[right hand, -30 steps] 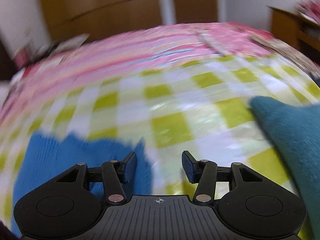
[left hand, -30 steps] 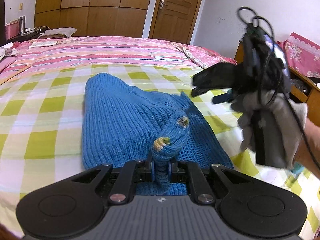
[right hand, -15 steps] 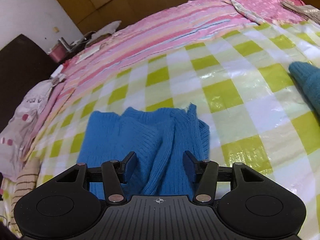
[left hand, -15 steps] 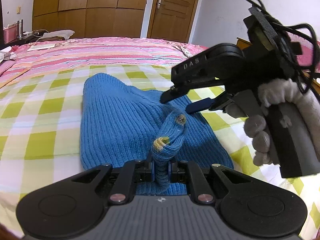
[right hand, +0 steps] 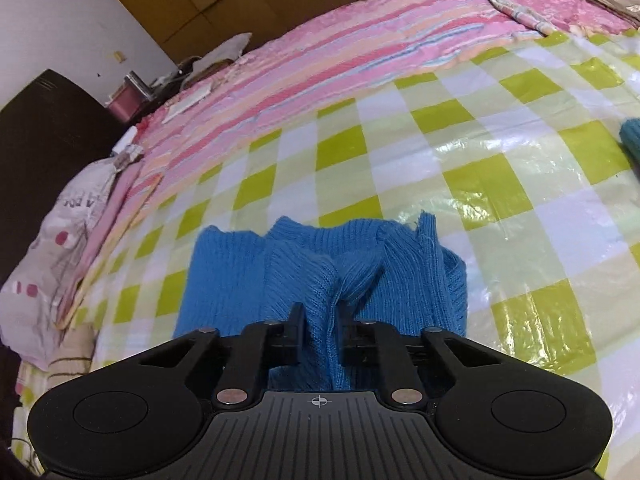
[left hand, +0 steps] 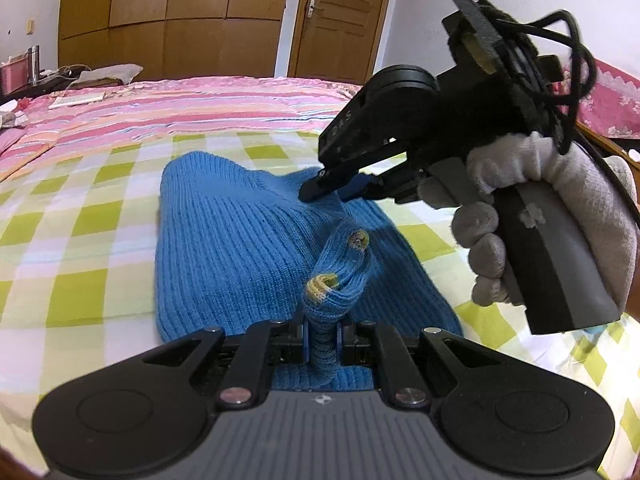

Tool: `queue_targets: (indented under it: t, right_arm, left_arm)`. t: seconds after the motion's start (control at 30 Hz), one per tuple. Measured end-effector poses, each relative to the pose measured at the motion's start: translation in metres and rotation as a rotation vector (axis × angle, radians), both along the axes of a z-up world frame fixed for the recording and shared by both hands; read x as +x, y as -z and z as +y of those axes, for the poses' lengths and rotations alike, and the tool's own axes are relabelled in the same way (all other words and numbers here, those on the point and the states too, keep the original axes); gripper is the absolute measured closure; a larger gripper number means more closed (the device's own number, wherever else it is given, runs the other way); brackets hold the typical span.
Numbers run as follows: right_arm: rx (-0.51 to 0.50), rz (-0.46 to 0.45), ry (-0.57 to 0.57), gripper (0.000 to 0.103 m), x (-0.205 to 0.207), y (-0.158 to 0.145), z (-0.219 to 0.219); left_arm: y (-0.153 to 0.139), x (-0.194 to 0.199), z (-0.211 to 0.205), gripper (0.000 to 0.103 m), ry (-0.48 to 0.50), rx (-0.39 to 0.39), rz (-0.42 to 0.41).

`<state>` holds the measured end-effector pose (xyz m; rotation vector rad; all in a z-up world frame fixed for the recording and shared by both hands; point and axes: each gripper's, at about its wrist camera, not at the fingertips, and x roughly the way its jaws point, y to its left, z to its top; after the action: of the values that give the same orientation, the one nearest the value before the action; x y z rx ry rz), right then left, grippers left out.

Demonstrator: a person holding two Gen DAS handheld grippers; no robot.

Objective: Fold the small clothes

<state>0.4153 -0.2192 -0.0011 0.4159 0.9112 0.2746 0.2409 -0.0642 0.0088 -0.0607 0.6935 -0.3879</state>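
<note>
The sweater (left hand: 240, 248) lies on the checked sheet (left hand: 80, 216), striped bedding (left hand: 180, 100) behind.

The blue ribbed knit sweater (left hand: 240, 240) is soft matt wool-like cloth, with yellow-trimmed cuffs (left hand: 320, 286). It lies on a glossy green-and-white checked plastic sheet (right hand: 500, 168) that crinkles and reflects light. Beyond is a pink striped cloth bedspread (left hand: 180, 104), matt. The left hand-held gripper (left hand: 322, 340) and right hand-held gripper (right hand: 320, 334) are matt black plastic with bright metal pins. A grey fabric glove (left hand: 532, 184) looks fuzzy. The wooden wardrobe (left hand: 168, 20) is smooth.
</note>
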Motion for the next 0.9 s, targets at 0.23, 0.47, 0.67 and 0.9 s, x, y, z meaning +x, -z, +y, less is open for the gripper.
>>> queue_targets:
  t: [0.23, 0.47, 0.67, 0.9]
  right_arm:
    - [-0.015, -0.095, -0.043, 0.092, -0.009, -0.03, -0.012]
    - [-0.028, -0.119, -0.015, 0.093, -0.013, -0.034, -0.032]
    - [-0.047, -0.1, 0.009, 0.093, -0.016, -0.017, -0.047]
    - [-0.07, -0.07, 0.031, 0.093, -0.016, 0.005, -0.058]
  left_arm:
    - [-0.017, -0.004, -0.016, 0.085, 0.036, -0.008, -0.042]
    - [-0.022, -0.006, -0.035, 0.085, 0.073, -0.002, -0.056]
    - [-0.015, -0.007, -0.051, 0.085, 0.102, 0.016, -0.042]
    - [-0.006, -0.007, -0.063, 0.085, 0.121, 0.027, -0.016]
